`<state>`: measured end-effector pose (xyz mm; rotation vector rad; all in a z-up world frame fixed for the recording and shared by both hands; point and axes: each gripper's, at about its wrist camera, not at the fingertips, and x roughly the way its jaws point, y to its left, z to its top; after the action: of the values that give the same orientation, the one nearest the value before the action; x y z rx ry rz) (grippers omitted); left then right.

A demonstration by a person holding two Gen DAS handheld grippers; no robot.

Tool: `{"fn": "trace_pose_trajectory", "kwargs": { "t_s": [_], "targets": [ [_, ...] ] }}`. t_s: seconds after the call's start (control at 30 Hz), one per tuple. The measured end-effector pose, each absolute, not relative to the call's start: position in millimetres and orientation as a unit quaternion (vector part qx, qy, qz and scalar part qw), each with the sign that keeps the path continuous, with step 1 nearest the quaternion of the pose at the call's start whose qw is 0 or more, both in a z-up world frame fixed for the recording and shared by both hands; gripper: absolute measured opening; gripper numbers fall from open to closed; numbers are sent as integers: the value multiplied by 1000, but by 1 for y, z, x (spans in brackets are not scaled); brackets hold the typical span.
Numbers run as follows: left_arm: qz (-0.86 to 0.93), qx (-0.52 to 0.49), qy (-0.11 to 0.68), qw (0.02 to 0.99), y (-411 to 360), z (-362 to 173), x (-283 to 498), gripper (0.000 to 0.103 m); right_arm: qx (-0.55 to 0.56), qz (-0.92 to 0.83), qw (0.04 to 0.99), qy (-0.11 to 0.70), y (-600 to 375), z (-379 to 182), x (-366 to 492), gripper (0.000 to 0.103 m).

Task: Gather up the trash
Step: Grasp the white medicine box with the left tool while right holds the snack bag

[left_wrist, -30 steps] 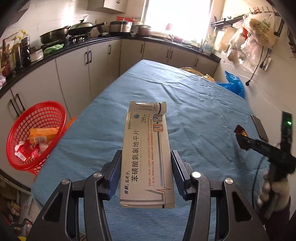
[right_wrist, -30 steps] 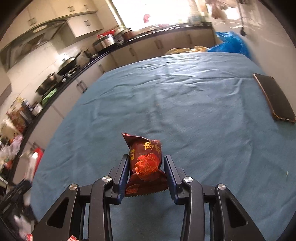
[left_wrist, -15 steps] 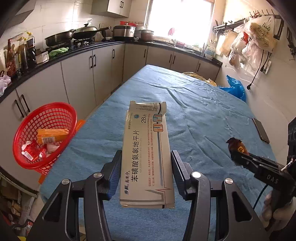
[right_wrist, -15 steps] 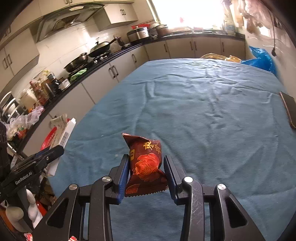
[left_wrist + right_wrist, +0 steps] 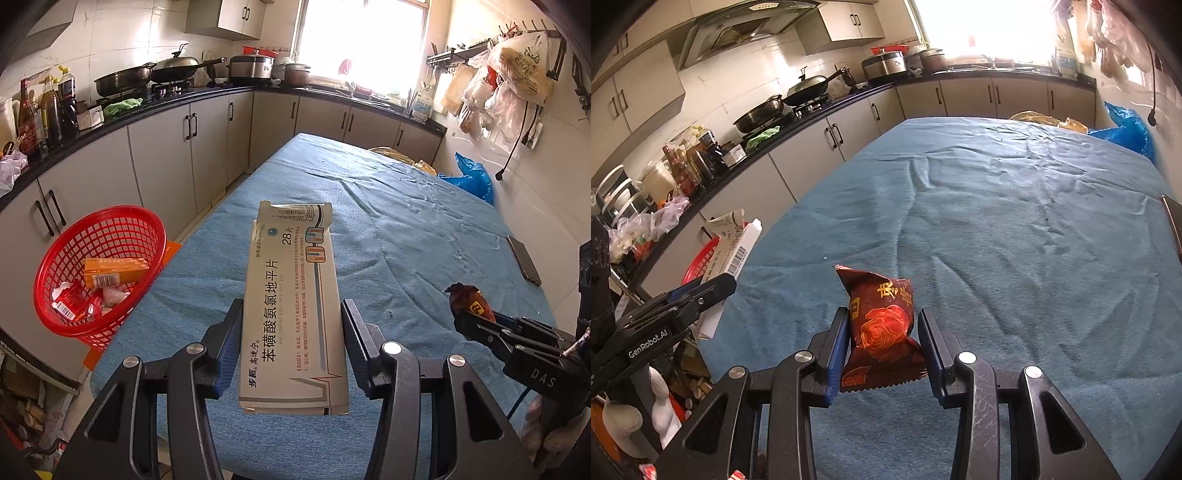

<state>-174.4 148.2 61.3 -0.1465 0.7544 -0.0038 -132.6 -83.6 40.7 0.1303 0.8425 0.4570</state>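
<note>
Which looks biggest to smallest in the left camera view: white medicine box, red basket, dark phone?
1. White cardboard medicine box, though it is closest to the camera, which inflates it.
2. Red plastic mesh basket, a close second.
3. Dark flat phone, clearly smallest.

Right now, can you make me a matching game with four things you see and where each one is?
Things:
1. medicine box
2. snack packet
3. orange box
4. phone

Places:
A. in the red basket
B. lying on the blue cloth
C. in the left gripper
D. in the right gripper

Pairs: 1-C, 2-D, 3-A, 4-B
</note>
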Motion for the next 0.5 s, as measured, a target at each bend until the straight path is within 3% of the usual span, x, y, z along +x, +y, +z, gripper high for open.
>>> {"fn": "trace_pose_trajectory", "kwargs": {
  "t_s": [0.5],
  "targets": [
    [22,-55,366,929,152,59,-177,50,65,230,880,411,-72,35,-136,41]
  ]
}}
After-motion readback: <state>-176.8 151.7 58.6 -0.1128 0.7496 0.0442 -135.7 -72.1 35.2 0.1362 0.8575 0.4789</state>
